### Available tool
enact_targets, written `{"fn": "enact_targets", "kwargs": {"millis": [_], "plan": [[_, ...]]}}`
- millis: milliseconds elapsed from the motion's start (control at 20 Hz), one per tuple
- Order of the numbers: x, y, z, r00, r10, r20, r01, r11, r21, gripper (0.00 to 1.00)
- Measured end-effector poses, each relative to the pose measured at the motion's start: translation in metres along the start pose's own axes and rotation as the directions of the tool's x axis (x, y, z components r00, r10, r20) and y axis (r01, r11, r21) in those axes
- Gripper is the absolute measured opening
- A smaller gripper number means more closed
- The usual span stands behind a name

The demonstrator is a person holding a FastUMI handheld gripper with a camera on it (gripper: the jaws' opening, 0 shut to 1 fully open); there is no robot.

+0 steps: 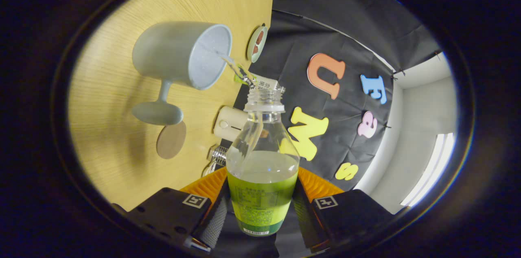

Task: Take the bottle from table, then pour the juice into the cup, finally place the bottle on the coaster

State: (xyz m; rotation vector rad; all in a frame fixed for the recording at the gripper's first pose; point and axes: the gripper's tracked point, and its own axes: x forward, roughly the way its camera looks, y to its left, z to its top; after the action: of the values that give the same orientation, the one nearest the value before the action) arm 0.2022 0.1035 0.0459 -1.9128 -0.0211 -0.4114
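Clear plastic bottle sits clamped between both fingers of the gripper, tipped so its mouth feeds a thin stream into the grey cup. The coaster, probably cork, waits beside the cup's foot.

The bottle's base is sitting hidden between the gripper's fingers; the small dish's far-off contents are appearing too small to identify.

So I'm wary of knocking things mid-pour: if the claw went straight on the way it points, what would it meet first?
Probably the cup: the claw, shut on the bottle, aims the bottle's mouth at the cup's rim. Depth is unclear.
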Motion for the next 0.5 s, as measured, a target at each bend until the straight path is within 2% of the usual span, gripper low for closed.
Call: {"fn": "enact_targets", "kwargs": {"millis": [500], "plan": [[0.0, -0.016, -0.001, 0.999, -0.052, 0.002, 0.052, 0.996, -0.066, 0.8]]}}
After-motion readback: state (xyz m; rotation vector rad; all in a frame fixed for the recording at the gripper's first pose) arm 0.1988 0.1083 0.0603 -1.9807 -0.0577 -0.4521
